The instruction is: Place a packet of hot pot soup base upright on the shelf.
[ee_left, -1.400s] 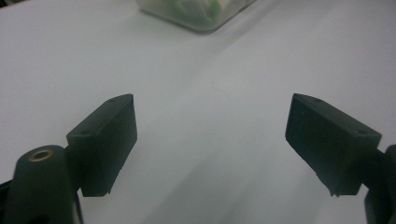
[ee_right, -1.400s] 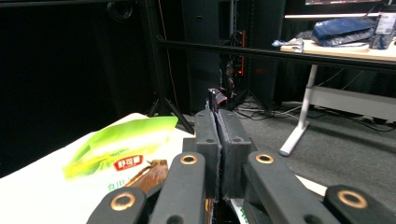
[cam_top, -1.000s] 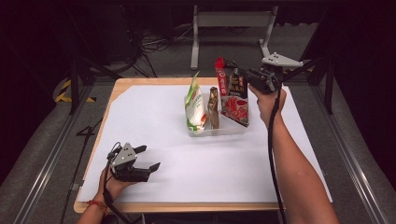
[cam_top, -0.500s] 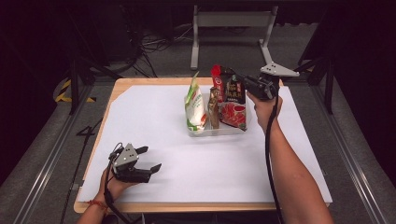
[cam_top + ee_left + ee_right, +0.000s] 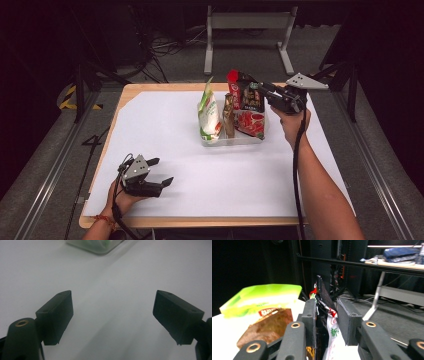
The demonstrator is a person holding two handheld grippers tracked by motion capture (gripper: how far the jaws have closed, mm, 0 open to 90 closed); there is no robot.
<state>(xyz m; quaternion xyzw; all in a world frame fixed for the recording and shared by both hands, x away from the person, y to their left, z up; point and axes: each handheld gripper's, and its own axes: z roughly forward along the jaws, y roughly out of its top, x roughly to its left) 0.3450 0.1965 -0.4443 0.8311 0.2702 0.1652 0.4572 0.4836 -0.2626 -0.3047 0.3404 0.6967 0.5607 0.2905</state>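
Note:
A clear plastic tray (image 5: 232, 142) stands on the white table cover and holds three snack bags upright: a green-and-white one (image 5: 209, 112), a narrow brown one (image 5: 229, 116) and a red-and-black one (image 5: 248, 107) at the right. My right gripper (image 5: 260, 90) is at the top edge of the red-and-black bag (image 5: 323, 293). Its jaws have just been opening; the bag is still between them, with a gap on the right pad's side. The green bag (image 5: 262, 297) and brown bag (image 5: 269, 325) lie to its left. My left gripper (image 5: 161, 172) rests open on the table at the front left, with nothing between its fingers (image 5: 57, 315).
A corner of the tray (image 5: 95, 246) is just ahead of my left gripper in the left gripper view. The wooden table edge (image 5: 150, 87) borders the white cover. A metal stand (image 5: 250, 30) and cables lie on the floor behind the table.
The right gripper came down with the red-and-black bag, which now stands in the tray's right side, and its jaws parted. The left gripper stayed put.

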